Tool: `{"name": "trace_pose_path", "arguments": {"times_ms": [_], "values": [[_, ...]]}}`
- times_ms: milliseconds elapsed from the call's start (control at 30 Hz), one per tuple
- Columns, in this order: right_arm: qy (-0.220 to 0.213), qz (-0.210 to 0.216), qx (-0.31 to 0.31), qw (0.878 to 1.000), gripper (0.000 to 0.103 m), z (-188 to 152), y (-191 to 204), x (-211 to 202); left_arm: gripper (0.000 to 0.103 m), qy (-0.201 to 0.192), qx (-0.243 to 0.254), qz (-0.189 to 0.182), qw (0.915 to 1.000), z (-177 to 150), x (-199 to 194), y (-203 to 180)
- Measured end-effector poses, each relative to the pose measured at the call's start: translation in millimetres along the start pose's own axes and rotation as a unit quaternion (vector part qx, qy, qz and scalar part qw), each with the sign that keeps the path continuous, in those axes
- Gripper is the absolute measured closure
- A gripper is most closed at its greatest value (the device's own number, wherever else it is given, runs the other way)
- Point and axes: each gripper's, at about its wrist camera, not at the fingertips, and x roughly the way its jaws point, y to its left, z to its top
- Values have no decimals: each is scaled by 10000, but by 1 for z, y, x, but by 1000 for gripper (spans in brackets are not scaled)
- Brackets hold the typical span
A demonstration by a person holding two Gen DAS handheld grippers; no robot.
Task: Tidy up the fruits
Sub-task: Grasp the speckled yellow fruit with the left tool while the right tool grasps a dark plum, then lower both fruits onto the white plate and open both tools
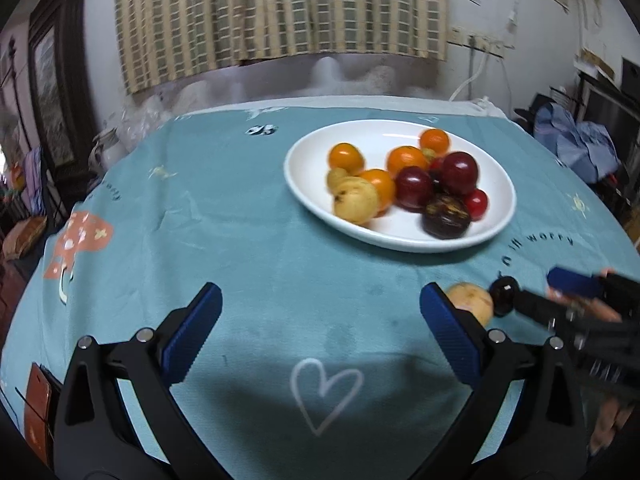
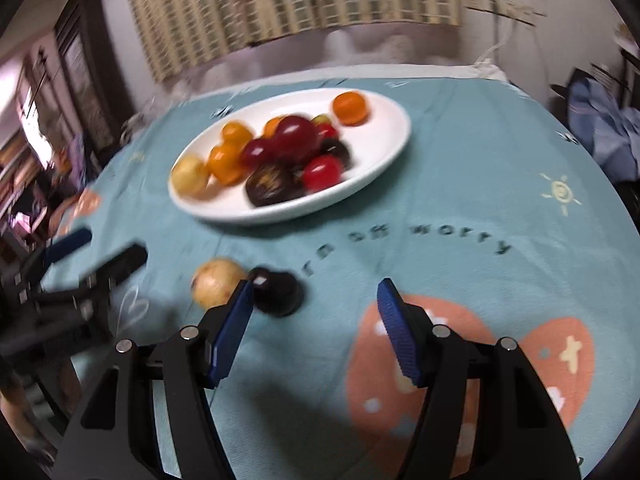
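The right gripper (image 2: 316,304) stood with its jaws apart and nothing between the pads, poised over the teal tablecloth (image 2: 460,168) on the near side of the white plate (image 2: 384,152). A small black fruit (image 2: 278,294) lay on the cloth just beside its left finger, outside the gap; whether finger and fruit touched could not be told. A yellow fruit (image 2: 216,284) sat touching or nearly touching the black one, on the side away from the gripper, also nearer than the plate.

The left gripper (image 1: 320,300) was likewise wide apart and empty, pointed down at the cloth nearer than the plate (image 1: 312,148), with the yellow fruit (image 1: 472,300) partly hidden behind its right finger.

The plate carried the sorted pile: orange fruits (image 1: 346,157), dark red plums (image 1: 459,172), small red fruits (image 1: 476,204), a yellow fruit (image 1: 355,202) at its left edge and a dark purple fruit (image 1: 446,216) at its near edge. A checked curtain (image 1: 280,12) hung behind the plate
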Motion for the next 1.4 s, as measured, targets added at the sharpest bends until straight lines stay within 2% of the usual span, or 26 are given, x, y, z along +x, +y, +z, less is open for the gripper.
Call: {"name": "trace_pose_path", "arguments": {"times_ms": [67, 167, 300, 500, 533, 733, 833, 900, 1000, 1167, 1233, 1267, 1300, 1333, 1400], "values": [[8, 20, -56, 10000, 48, 0, 3, 2, 2, 38, -130, -72, 9999, 1, 2, 5], [98, 103, -47, 9999, 55, 2, 6, 7, 2, 64, -113, -83, 9999, 1, 3, 3], [165, 243, 43, 9996, 60, 4, 7, 14, 2, 65, 51, -36, 10000, -1, 3, -4], [247, 827, 737, 9935, 67, 10, -7, 28, 2, 112, 134, -37, 9998, -3, 6, -8], [253, 915, 818, 9921, 71, 10, -9, 30, 2, 127, 127, -45, 9998, -4, 6, -7], [225, 1046, 1135, 9878, 72, 16, -20, 21, 2, 188, 241, -174, 9994, -6, 9, -13], [49, 973, 1292, 9868, 72, 20, -33, 7, 2, 161, 497, -509, 9973, -8, 6, -27], [-45, 1038, 1467, 9837, 72, 22, -42, -2, 2, 288, 710, -795, 9939, -9, 9, -42], [-74, 1048, 1509, 9830, 72, 23, -44, -5, 2, 457, 970, -901, 9901, -9, 17, -60], [19, 1049, 1532, 9826, 72, 22, -46, -4, 3, 699, 837, -1046, 9885, -3, 32, -67], [19, 1046, 1565, 9821, 72, 23, -49, -4, 9, 753, 756, -1118, 9880, -2, 36, -67], [2, 1025, 1588, 9820, 72, 23, -50, -5, 22, 800, 759, -1188, 9868, -2, 38, -68], [-4, 1012, 1595, 9820, 72, 23, -51, -5, 43, 865, 772, -1262, 9852, -3, 40, -69], [-11, 999, 1603, 9820, 72, 23, -52, -5, 51, 926, 791, -1324, 9837, -5, 43, -70], [-3, 994, 1629, 9816, 72, 23, -52, -4, 53, 865, 872, -1280, 9841, -7, 42, -74]]}}
